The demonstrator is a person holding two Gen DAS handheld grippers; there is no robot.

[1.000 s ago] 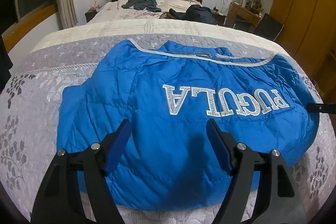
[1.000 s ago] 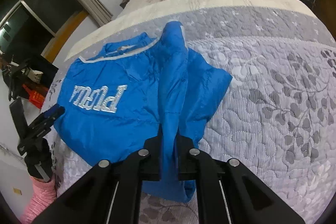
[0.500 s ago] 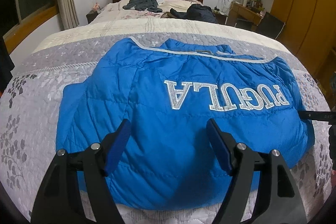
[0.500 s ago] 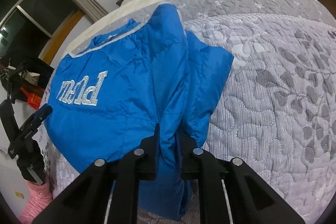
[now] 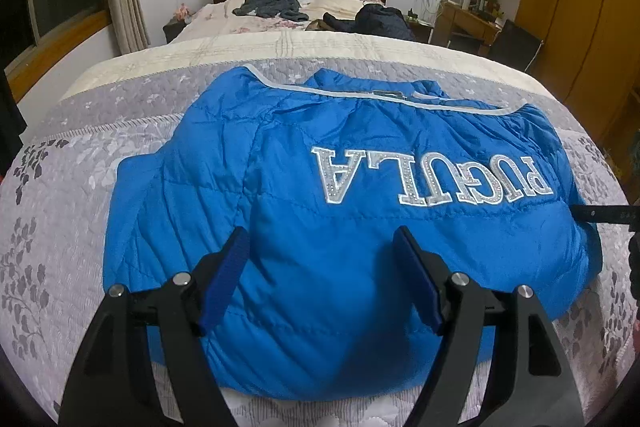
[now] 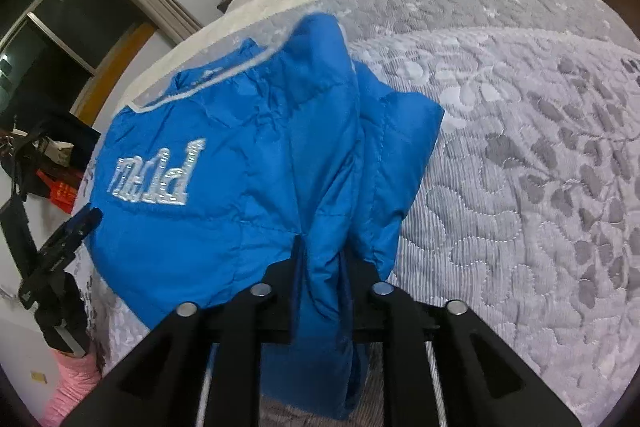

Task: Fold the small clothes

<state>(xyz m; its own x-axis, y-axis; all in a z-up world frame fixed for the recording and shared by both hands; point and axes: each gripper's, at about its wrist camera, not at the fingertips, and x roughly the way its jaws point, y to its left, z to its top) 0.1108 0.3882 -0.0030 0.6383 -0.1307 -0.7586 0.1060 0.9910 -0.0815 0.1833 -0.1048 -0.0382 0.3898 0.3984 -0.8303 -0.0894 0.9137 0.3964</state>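
Grey leaf-patterned quilt (image 5: 72,195) bearing a blue padded jacket (image 5: 320,187), spread directly ahead of the left gripper (image 5: 320,267), whose jaws stand apart, empty. Silver lettering (image 5: 432,175) reads "PUGULA", inverted. Right gripper (image 6: 320,259) clamps a jacket fold.

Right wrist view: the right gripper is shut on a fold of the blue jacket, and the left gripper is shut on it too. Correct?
Not quite. The right gripper is shut on a fold of the blue jacket, as the right wrist view shows. But the left gripper is open: the left wrist view shows its jaws spread wide above the jacket, gripping nothing.
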